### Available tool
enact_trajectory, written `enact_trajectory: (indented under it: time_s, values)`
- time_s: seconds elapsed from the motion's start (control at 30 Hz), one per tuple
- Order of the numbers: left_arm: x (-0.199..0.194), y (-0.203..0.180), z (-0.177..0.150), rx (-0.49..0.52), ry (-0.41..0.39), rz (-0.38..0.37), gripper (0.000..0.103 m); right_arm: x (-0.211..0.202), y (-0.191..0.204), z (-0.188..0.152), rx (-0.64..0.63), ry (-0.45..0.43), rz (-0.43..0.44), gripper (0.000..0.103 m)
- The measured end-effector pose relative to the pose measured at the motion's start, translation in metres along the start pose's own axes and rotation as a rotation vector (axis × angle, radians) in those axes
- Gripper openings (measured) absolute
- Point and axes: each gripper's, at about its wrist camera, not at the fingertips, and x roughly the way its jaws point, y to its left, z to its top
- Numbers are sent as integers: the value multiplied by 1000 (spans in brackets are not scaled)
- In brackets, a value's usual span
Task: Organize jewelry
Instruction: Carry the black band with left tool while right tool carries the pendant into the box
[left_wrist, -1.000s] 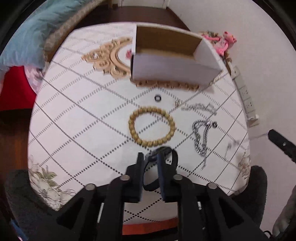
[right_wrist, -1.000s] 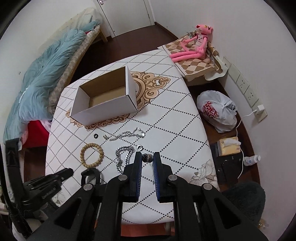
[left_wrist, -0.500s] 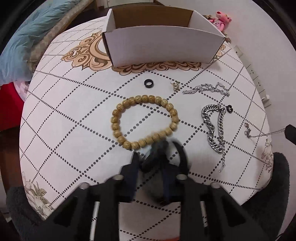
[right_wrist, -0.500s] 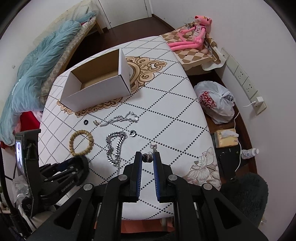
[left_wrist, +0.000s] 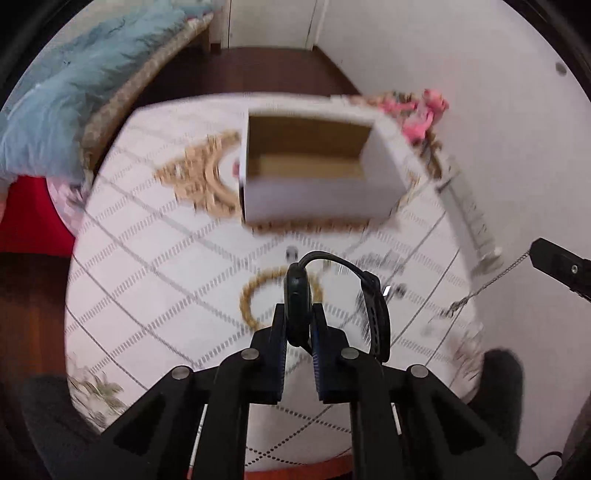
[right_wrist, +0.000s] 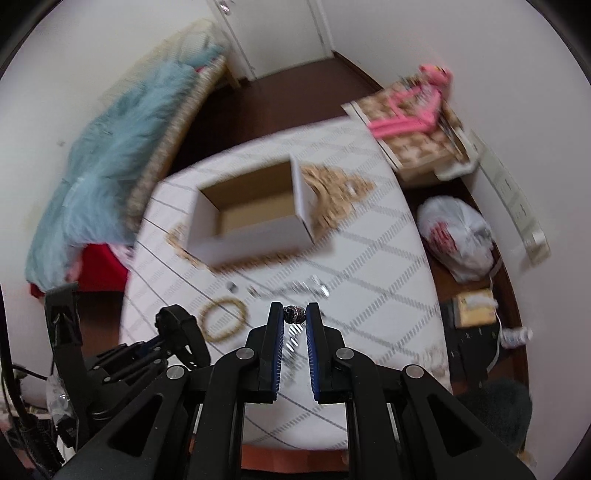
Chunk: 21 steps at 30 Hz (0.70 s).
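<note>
Now airborne: black watch (left_wrist: 334, 295), lifted off the table (left_wrist: 147, 280) since a second ago, clamped in the left gripper (left_wrist: 299, 325). Right gripper (right_wrist: 294, 317) pinches a beaded chain (right_wrist: 294, 313), also raised. Open box (right_wrist: 251, 206) ahead, likely destination. Wooden bracelet (right_wrist: 223, 319) remains.

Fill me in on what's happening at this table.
A person with a gripper in each hand is sorting jewelry. The left gripper is shut on a black watch, lifted above the table. The right gripper pinches a bead with a thin chain hanging from it. The open box looks empty. A bead bracelet and silver chains lie on the table.
</note>
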Motion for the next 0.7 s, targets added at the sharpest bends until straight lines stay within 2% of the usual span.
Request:
enact_trajectory:
  time_s: [0.17,0.33,0.5,0.7]
  values:
    - [-27,10,53,-15,-72,-18,9,-26,26,50,-53,-74,69,12]
    - [-15,18,98,-31,-71,-20,9,-21,52,102,-132,-112,64,12]
    - [16,25,134,-47,-20,-23,9,27,61,142,-149,-43,43,12]
    - [60,30,159,-78,82,-44,9,100,58,161,-135,97,19,13]
